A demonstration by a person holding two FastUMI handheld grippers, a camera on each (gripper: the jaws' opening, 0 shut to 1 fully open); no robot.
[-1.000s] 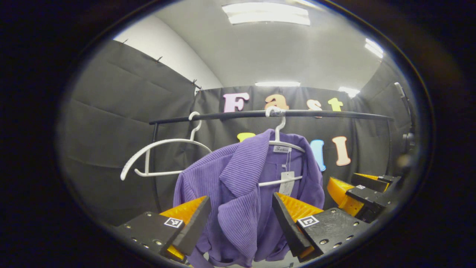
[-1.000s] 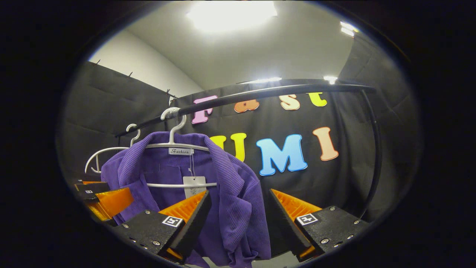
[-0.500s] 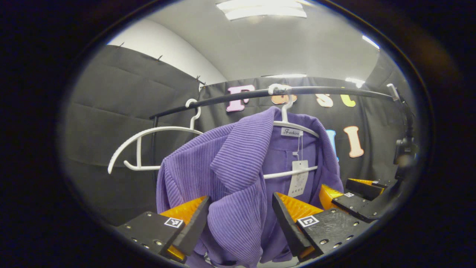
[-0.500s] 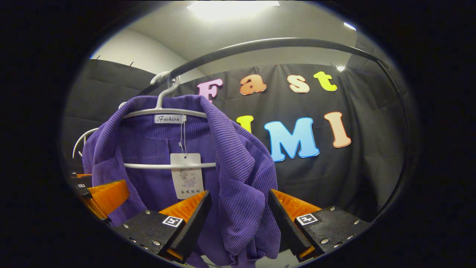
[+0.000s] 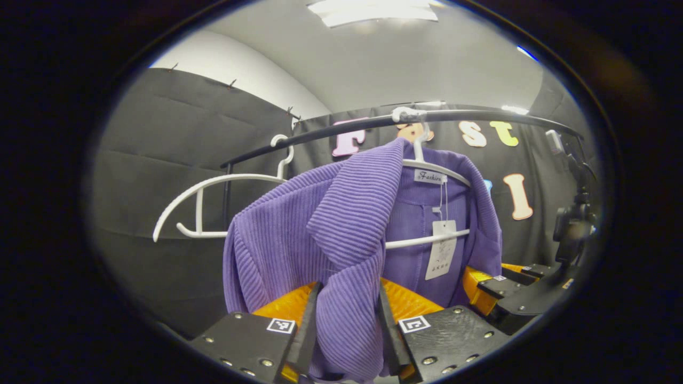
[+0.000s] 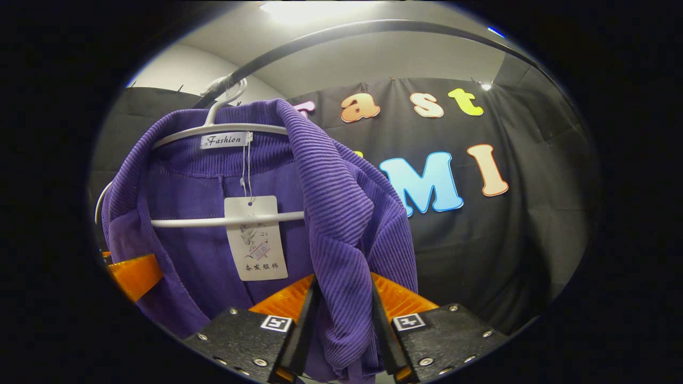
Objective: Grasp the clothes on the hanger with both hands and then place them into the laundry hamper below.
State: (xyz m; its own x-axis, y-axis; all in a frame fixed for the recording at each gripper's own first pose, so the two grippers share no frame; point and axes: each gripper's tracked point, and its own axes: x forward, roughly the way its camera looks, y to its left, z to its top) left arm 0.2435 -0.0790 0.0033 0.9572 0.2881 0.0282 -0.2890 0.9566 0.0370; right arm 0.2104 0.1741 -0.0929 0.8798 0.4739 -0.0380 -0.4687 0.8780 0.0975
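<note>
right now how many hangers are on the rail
2. An empty white hanger hangs at the rail's left end in the left gripper view. The other hanger, further right, carries the purple cardigan. More could be hidden behind the cardigan.

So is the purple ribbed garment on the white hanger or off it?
On it. The purple ribbed garment hangs draped over the white plastic hanger, whose hook sits on the black rail.

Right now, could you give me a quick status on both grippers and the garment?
Left gripper and right gripper shut on purple cardigan. Cardigan on white hanger. Nothing blocking.
</note>
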